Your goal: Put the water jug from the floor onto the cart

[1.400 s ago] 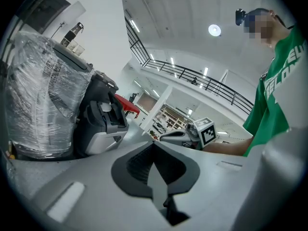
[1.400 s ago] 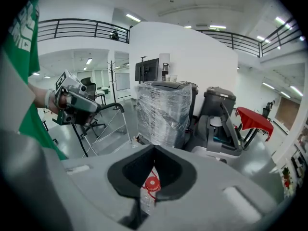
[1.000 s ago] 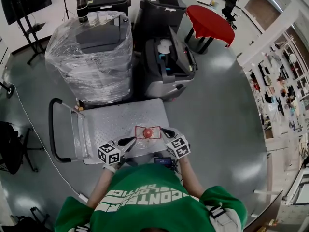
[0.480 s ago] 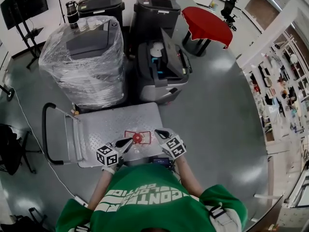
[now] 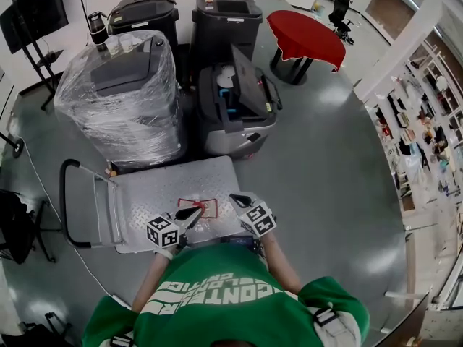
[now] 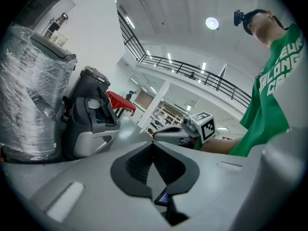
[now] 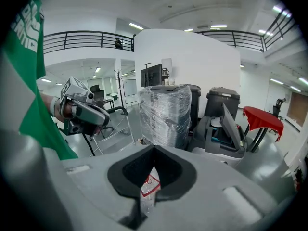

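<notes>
1. Plainly upright, the water jug (image 5: 205, 210) is seen end-on in the head view. Its long axis runs up toward the camera, and a red-edged label (image 5: 206, 202) lies uppermost on a clear body that is hard to trace.
2. The jug is at the near edge of the cart (image 5: 170, 183), between the two grippers. I cannot tell whether it rests on the deck or hangs just over it.
3. The left hand-held gripper (image 5: 190, 212) flanks the jug on the left. Its jaws are closed tip to tip, with nothing pinched between them.
4. The right hand-held gripper (image 5: 236, 199) flanks the jug on the right, and its jaws are fully closed too. In the right gripper view the jug's clear plastic and label show through the hollow behind the tips.
5. A plastic-wrapped unit (image 5: 119, 96) and an open grey case (image 5: 235, 110) stand close against the far edge of the cart deck.
6. The cart's black handle (image 5: 65, 201) is at its left end.
7. Two dark bins (image 5: 224, 9) stand by the back wall, and a red-draped table (image 5: 305, 38) stands well apart at the right. A cable (image 5: 45, 194) trails over the floor at the left.
</notes>
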Available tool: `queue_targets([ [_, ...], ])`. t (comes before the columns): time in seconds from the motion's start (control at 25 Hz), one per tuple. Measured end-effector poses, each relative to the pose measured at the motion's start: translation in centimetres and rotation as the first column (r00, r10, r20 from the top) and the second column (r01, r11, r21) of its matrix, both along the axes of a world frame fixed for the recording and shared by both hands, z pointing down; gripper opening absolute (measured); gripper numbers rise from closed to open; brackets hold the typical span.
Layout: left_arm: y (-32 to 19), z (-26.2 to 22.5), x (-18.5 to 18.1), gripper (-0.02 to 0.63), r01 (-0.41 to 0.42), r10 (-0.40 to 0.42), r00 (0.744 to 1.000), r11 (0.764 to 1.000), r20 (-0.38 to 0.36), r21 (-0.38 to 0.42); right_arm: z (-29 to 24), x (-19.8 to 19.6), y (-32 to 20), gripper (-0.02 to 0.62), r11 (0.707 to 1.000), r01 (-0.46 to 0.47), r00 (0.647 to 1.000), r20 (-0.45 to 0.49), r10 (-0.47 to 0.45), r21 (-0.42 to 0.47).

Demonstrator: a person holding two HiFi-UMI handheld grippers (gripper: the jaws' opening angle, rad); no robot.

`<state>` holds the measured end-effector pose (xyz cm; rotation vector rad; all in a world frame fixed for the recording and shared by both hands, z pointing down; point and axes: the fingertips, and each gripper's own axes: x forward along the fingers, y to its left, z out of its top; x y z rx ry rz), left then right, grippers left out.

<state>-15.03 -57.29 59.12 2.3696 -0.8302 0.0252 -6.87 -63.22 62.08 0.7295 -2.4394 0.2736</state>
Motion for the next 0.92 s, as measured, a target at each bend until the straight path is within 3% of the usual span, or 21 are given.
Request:
queue_targets([
  [0.92,0.3,1.0,1.9,0.003,-0.011,0.012,1.000,0.999,0.019,-0.050,1.9,0.8,1.2,-0.008,0.998,0.043,0.998,-0.035,-0.045,-0.034],
])
